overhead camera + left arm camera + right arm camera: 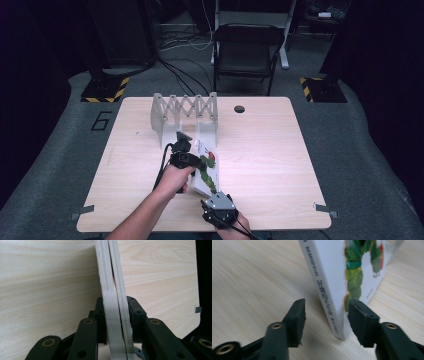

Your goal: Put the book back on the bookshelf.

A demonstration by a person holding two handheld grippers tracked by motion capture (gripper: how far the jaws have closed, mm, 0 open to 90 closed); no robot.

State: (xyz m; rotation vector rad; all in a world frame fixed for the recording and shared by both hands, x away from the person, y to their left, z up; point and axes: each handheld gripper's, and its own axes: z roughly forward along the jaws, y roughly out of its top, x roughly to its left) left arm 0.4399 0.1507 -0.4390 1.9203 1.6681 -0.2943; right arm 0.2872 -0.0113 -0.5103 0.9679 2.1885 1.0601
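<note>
The book (206, 170), a white board book with a green caterpillar on its cover, is seen in the high view near the table's (280, 165) middle, tilted up off the wood, at about 6 o'clock from the white expanding rack (184, 116). The left gripper (182, 152) is placed at the book's 9 o'clock edge. In the left gripper view the jaws are closed on the thick page edges (115, 315), which are pinched between the pads. The right gripper (218, 209) is held at the book's 6 o'clock end. In the right gripper view its jaws are spread wide; the spine corner (337, 325) stands between them, the right pad lying just beside the cover, the left pad well apart.
</note>
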